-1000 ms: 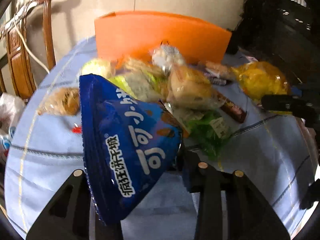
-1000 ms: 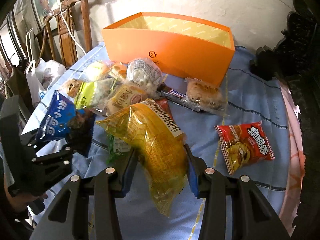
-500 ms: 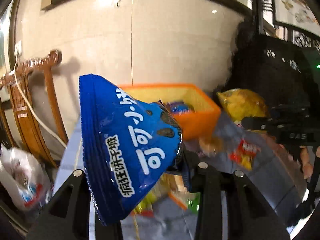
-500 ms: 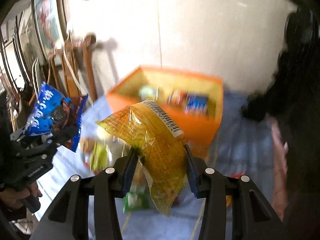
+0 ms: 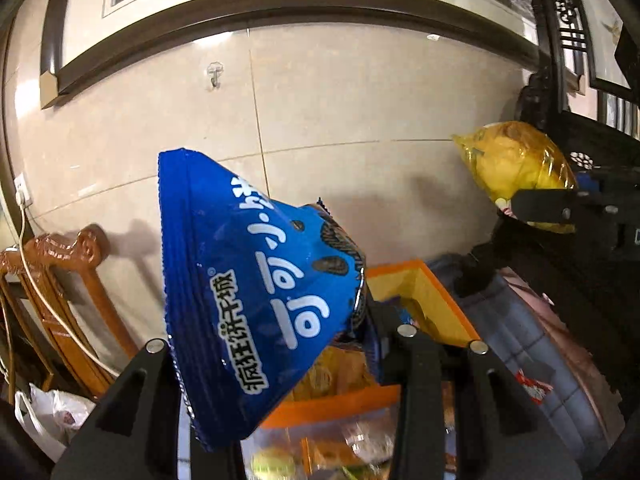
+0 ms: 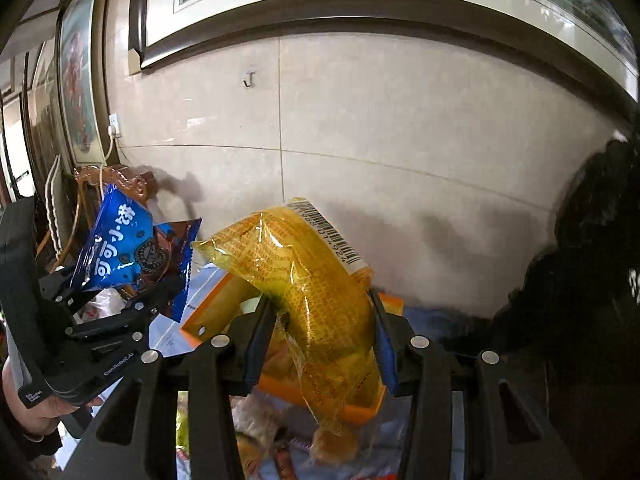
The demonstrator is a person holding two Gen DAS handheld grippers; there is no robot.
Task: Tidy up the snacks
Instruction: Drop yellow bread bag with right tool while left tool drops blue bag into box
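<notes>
Two grippers, each with fingers clamped on one packet: left gripper [image 5: 276, 344] blue packet [image 5: 256, 280], right gripper [image 6: 320, 340] yellow packet [image 6: 312, 292]

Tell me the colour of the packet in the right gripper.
Translucent yellow packet, with a white barcode label near its top; clearest in the right wrist view.

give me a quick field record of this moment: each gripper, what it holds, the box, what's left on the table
left gripper: shut on blue cookie packet, held up in the air
right gripper: shut on yellow snack bag, held up in the air
orange box: open-topped, below and ahead of both grippers, some packets already inside
table: blue cloth, a red packet lying on it
near edge of the views: more wrapped snacks, blurred
backdrop: tiled wall, wooden chair at the left
</notes>
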